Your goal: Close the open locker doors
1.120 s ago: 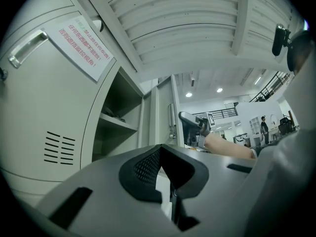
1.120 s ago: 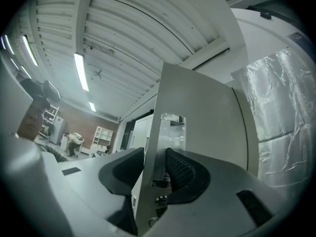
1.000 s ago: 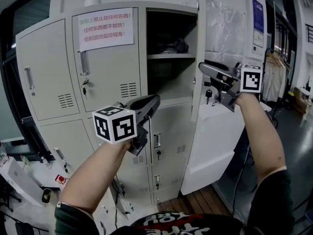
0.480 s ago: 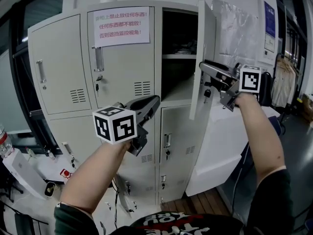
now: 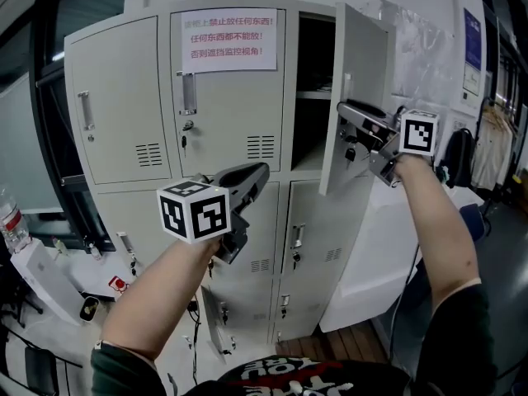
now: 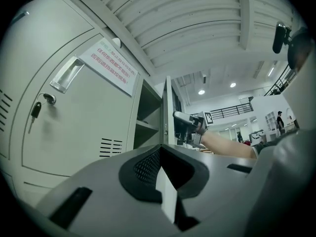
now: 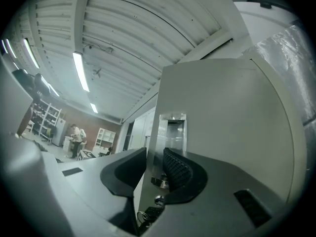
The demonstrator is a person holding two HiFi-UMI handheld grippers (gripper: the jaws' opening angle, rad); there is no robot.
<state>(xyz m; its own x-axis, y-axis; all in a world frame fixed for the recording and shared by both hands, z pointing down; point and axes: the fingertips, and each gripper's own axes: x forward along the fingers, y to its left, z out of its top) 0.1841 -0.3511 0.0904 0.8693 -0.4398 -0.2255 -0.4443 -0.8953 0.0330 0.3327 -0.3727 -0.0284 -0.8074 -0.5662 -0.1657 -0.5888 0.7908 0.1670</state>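
While the left gripper hangs low and centre with its jaws together on nothing, the work is going on further out, at the right of the head view. There the right gripper straddles the free edge of the open door. Its jaws have just been closing with that edge between them, and in the right gripper view they look to be against it by the handle.

The door stands out from the locker at the upper right, its dark compartment partly uncovered, so I judge this closing about half done. The other upper doors and the notice sit flush. A lower door at bottom centre seems ajar, though the arm hides much of it.

Beyond, wooden floorboards show at the foot. The room is a high hall with a ribbed ceiling and strip lights, and shelving stands far off.
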